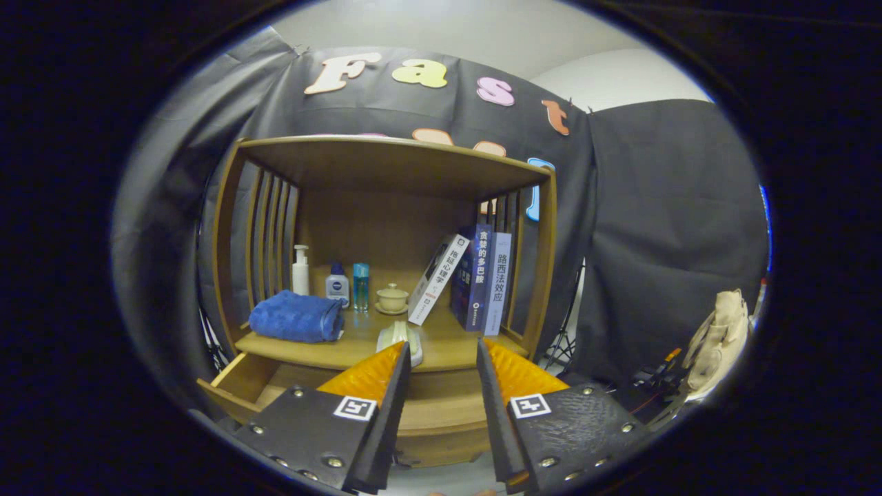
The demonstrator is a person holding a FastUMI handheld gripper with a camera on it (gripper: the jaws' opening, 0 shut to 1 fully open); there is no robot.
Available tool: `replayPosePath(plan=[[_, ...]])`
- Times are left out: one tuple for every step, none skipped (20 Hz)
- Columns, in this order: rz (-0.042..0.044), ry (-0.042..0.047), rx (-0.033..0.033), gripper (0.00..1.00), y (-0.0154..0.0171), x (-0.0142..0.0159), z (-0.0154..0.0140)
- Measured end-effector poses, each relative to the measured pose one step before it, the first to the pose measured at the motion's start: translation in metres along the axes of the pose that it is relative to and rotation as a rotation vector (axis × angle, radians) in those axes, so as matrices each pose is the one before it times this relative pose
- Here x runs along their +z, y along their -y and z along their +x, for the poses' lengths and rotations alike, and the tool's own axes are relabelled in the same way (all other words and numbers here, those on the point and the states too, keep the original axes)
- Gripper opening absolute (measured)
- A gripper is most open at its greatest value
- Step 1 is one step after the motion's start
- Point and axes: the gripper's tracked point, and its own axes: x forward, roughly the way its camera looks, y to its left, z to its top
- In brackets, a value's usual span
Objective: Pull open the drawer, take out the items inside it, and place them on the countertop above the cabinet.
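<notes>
the gripper [443, 355] stands open with nothing between its 2 fingers, in front of the cabinet [386, 275]. the drawer [241, 386] below the cabinet's countertop [455, 348] is pulled out. on the countertop lie a pale item [406, 337], a folded blue towel [296, 317], 3 bottles and books [475, 275].

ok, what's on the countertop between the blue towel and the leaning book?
In the gripper view, a small lidded cup on a saucer sits between the blue towel and the leaning book, with two small bottles behind. The open fingers hold nothing.
</notes>
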Motion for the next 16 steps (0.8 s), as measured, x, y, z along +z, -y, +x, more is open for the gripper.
replayPosePath(plan=[[0.00950,0.01068,0.00480,0.59,-0.00225,-0.00816,-0.00580],[0.01409,0.02358,0.00338,0.62,-0.00086,-0.00637,-0.00530],[0.02087,0.01750,0.01407,0.66,-0.00366,-0.00686,-0.00662],[0.03103,0.01364,0.00643,0.69,-0.00209,-0.00643,-0.00621],[0.03114,0.01309,0.00131,0.72,0.00137,-0.00608,-0.00545],[0.02585,0.00861,-0.00004,0.75,0.00076,-0.00421,-0.00565],[0.01414,0.00160,0.00250,0.78,0.00086,-0.00685,-0.00645],[0.00475,0.00258,0.00745,0.81,0.00069,-0.00569,-0.00507],[-0.00074,0.00264,0.00905,0.84,-0.00048,-0.00511,-0.00406],[-0.00409,-0.00097,0.00961,0.84,-0.00090,-0.00536,-0.00205],[-0.00834,0.00149,0.00784,0.84,-0.00548,-0.00590,-0.00139],[-0.01486,-0.00528,0.00063,0.84,-0.00147,-0.00801,0.00034],[-0.01964,-0.01772,0.00997,0.84,-0.00473,-0.01116,0.00005],[-0.02489,-0.02752,0.00720,0.88,-0.00288,-0.01047,0.00318],[-0.02126,-0.02976,0.01061,0.91,-0.00396,-0.01239,0.00264],[-0.01384,-0.02582,0.01252,0.95,-0.00471,-0.00964,0.00420]])
